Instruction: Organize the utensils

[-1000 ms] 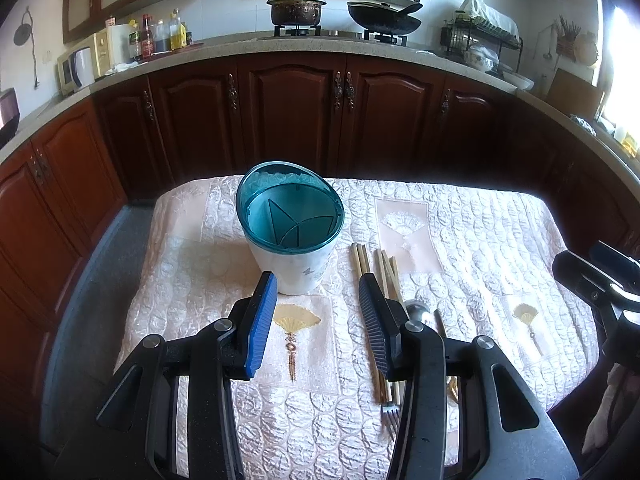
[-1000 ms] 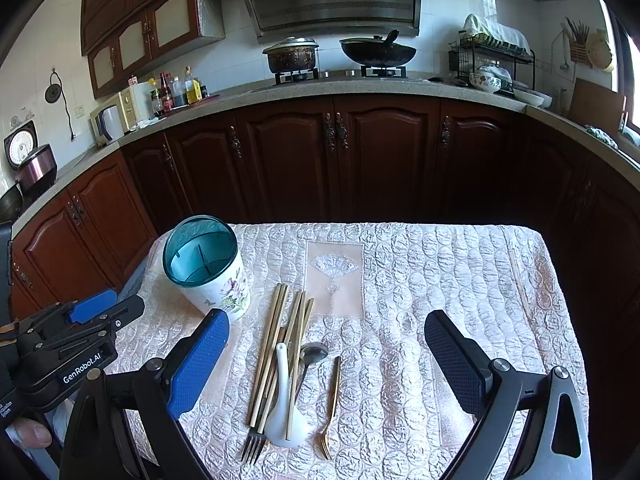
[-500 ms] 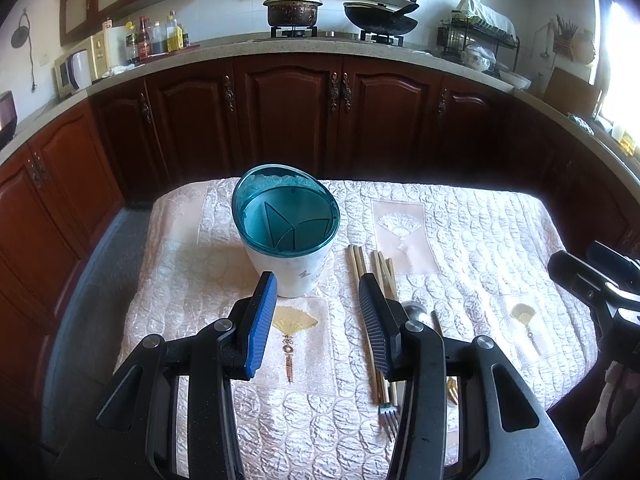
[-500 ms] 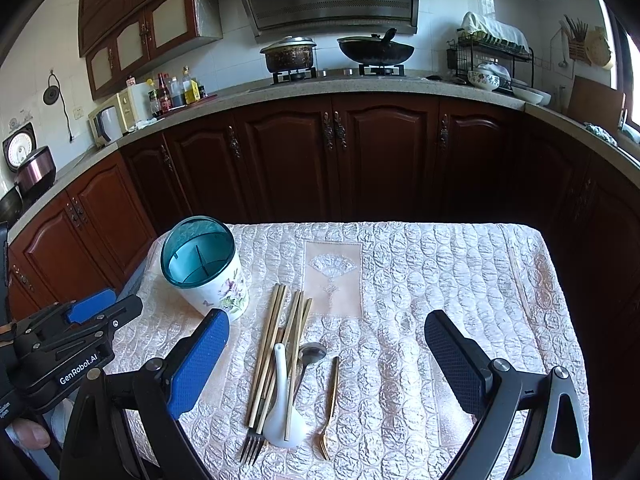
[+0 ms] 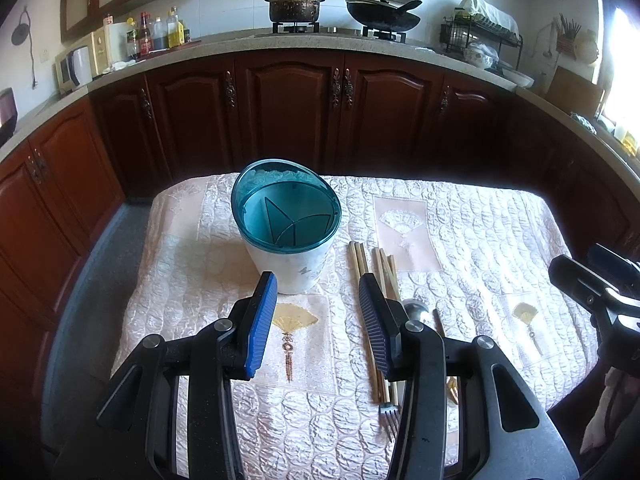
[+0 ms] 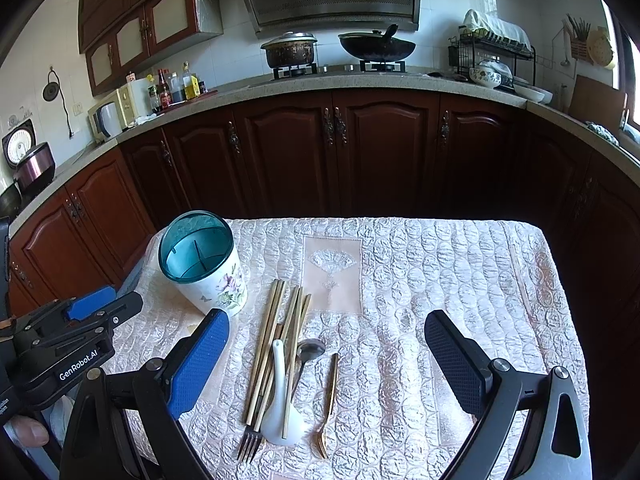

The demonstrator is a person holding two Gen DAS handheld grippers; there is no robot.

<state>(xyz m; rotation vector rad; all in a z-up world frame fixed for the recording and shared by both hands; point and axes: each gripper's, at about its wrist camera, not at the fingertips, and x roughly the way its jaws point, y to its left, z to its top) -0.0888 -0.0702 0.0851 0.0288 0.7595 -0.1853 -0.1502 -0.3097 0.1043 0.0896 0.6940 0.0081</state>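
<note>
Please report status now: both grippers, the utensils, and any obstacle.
Left gripper open, empty. Right gripper open, empty. Chopsticks, spoons, forks all on tablecloth beside utensil holder; holder empty. Nothing in the way.

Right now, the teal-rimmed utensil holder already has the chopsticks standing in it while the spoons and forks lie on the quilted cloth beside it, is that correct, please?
Not quite: the utensil holder is empty. The right wrist view shows its divided compartments bare, and the chopsticks lie flat on the quilted cloth beside it, bundled with the white spoon, metal spoon and forks. The rest stands.
</note>
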